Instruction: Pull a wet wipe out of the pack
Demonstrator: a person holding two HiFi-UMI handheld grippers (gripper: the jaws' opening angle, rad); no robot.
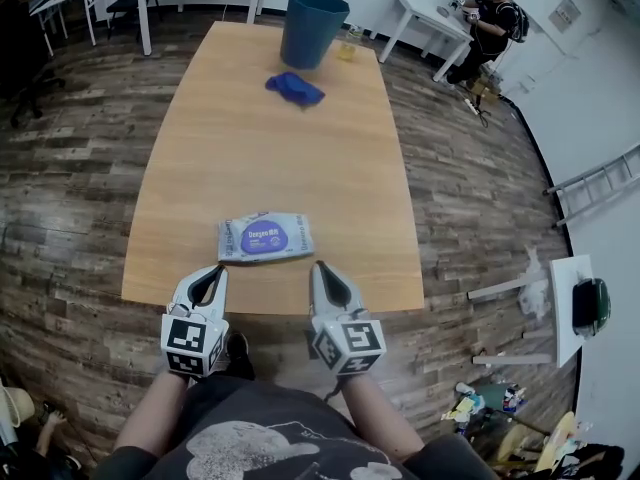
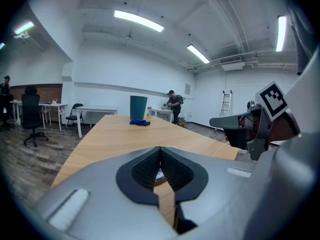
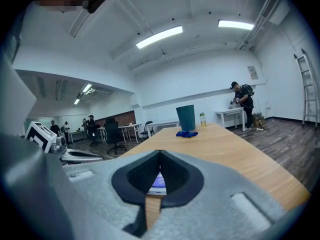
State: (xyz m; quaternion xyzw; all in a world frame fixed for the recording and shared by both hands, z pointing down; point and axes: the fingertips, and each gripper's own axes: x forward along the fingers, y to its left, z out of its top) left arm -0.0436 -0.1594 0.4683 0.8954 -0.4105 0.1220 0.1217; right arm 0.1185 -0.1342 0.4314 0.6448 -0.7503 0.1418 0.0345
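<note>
A pack of wet wipes, white with a purple label, lies flat near the front edge of the wooden table. My left gripper hangs over that edge, just short of the pack's left end, jaws shut and empty. My right gripper hovers just right of the pack's near right corner, also shut and empty. In the right gripper view a strip of the pack shows behind the closed jaws. A sliver of the pack shows the same way in the left gripper view.
A teal bin stands at the table's far end, with a crumpled blue cloth in front of it and a small bottle beside it. A person works at a white table far right. Wood floor surrounds the table.
</note>
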